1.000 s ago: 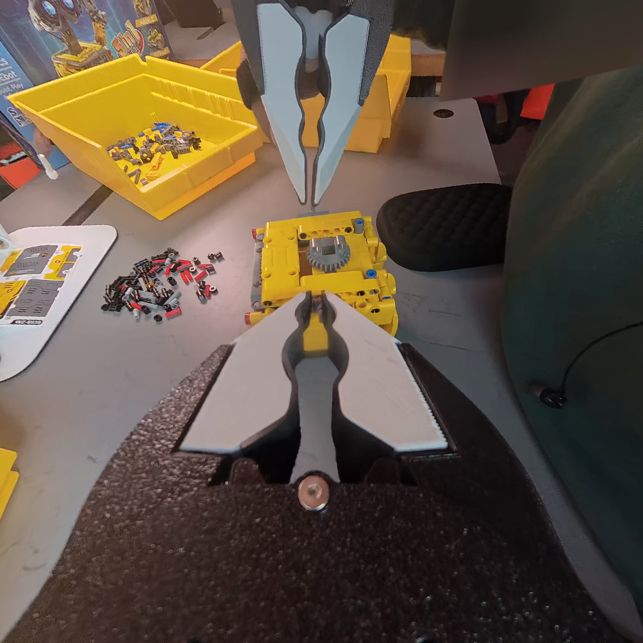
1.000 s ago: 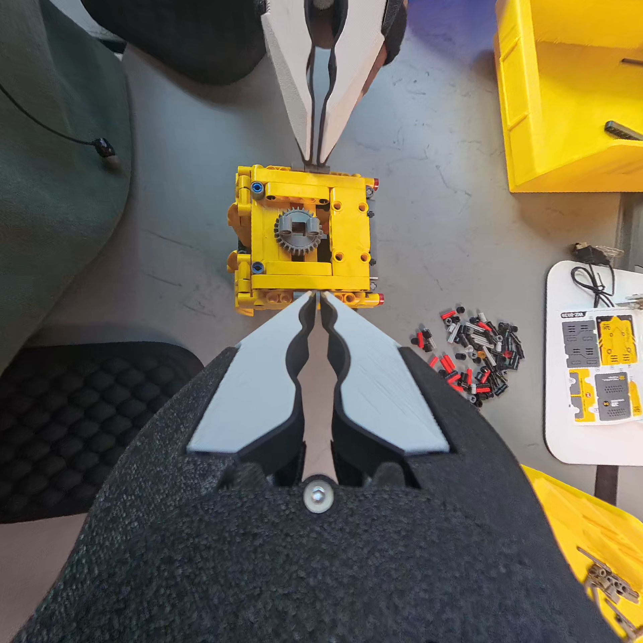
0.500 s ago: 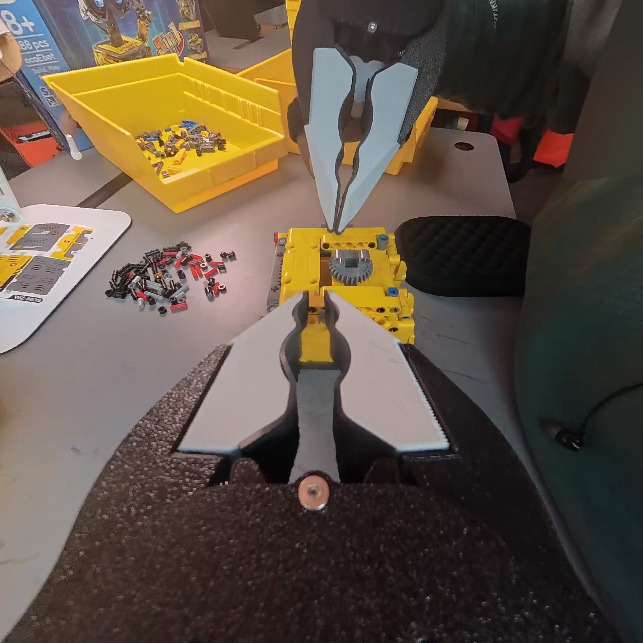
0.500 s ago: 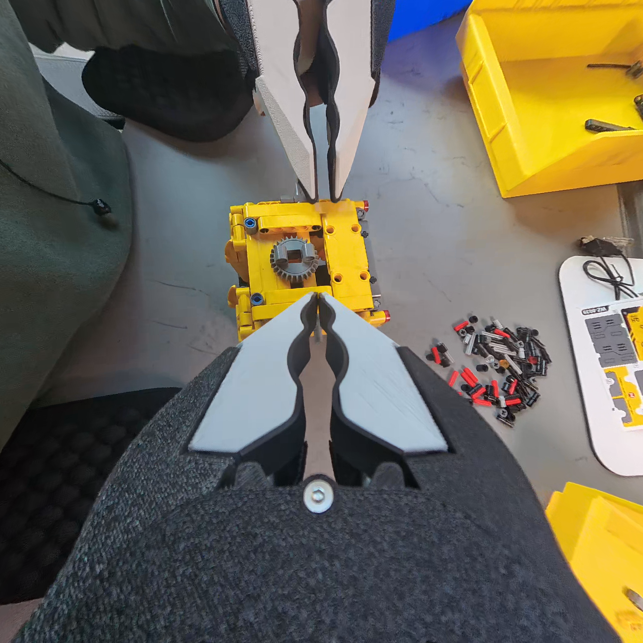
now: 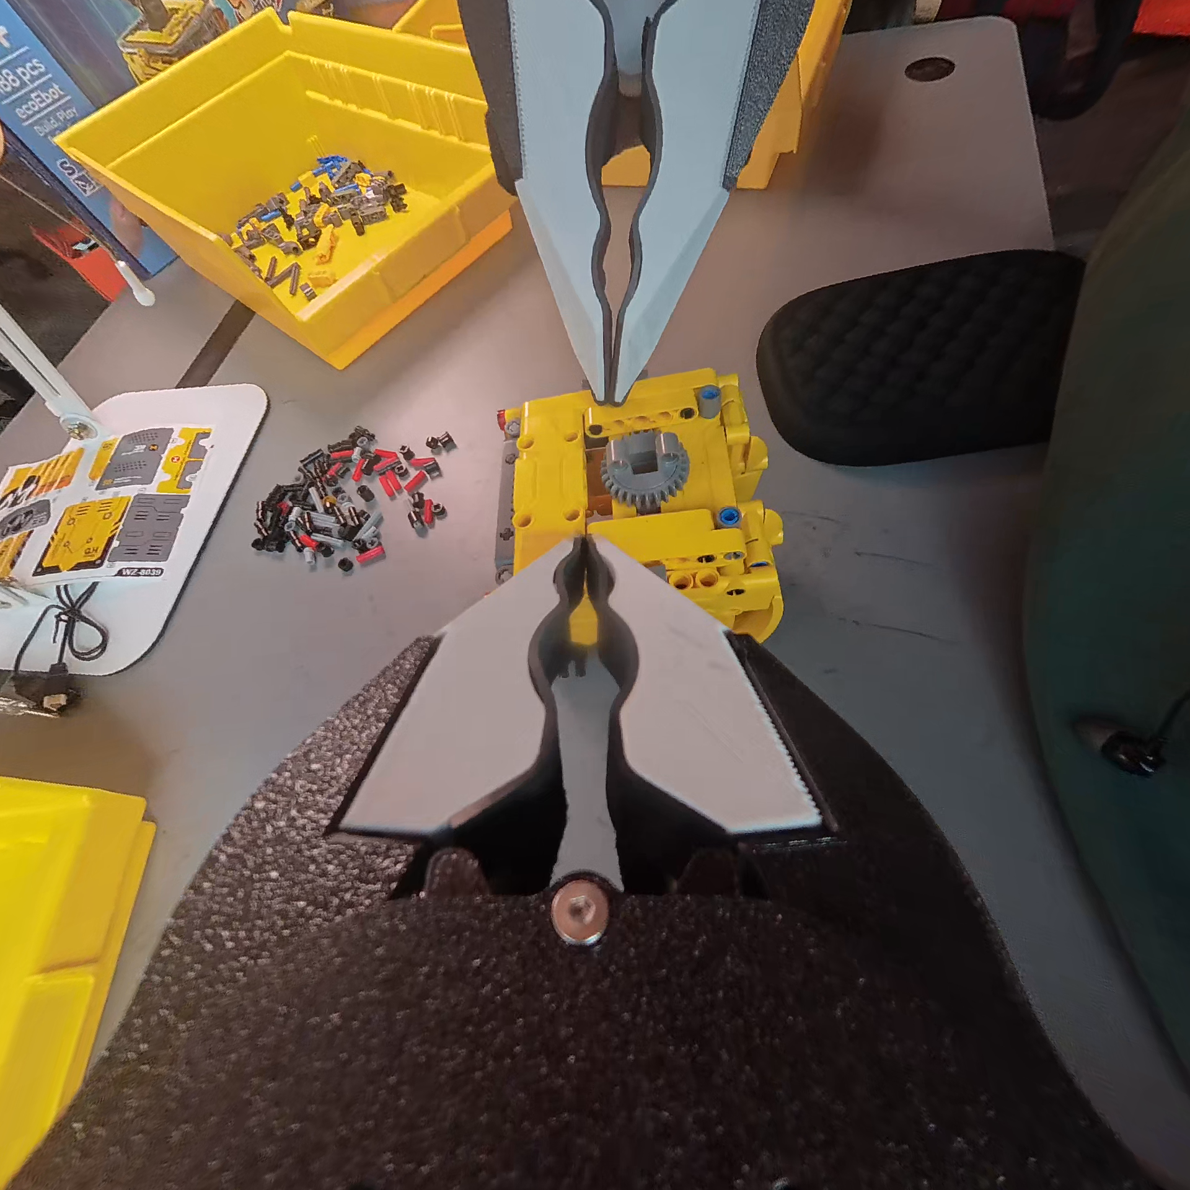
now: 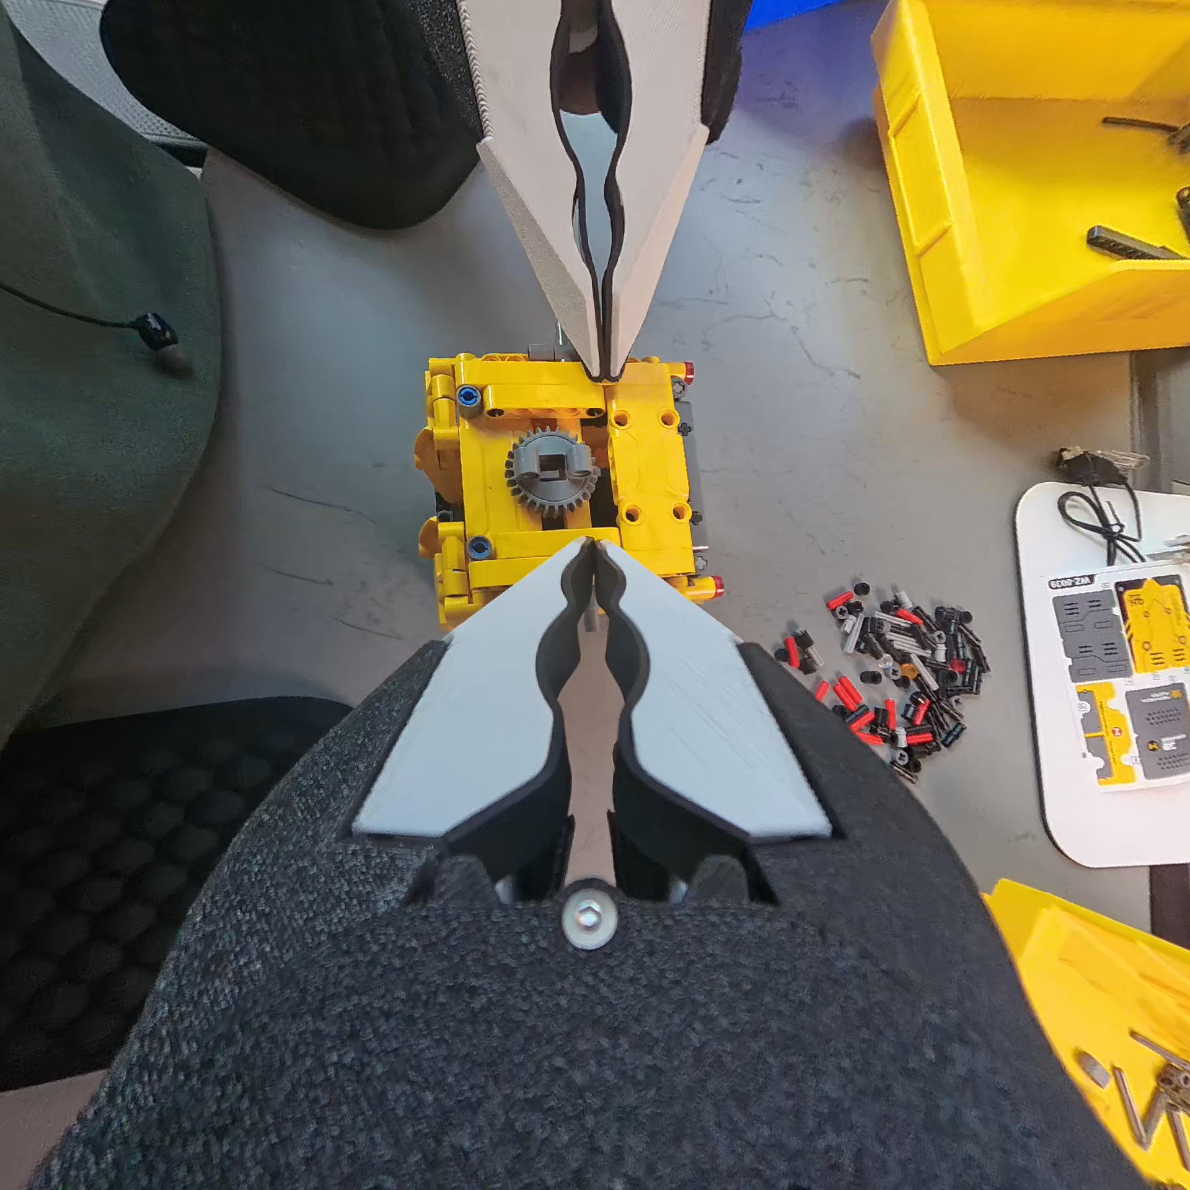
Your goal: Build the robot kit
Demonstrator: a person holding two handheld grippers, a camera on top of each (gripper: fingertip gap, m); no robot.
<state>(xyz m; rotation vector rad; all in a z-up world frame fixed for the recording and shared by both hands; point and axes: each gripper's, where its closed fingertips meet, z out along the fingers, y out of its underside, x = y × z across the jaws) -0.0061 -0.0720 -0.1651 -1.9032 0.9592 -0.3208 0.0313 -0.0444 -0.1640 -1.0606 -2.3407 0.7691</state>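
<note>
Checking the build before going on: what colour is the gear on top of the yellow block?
Grey gear, seen best in the right wrist view.

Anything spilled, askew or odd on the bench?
Only the small pins: a loose black, red and grey heap on the bare table, not in the yellow bin. The yellow block assembly sits flat and looks intact.

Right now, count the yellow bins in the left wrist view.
3: one bin far left holding small parts, one behind the far tongs, mostly hidden, and one at the near left edge. More may lie out of view.
</note>
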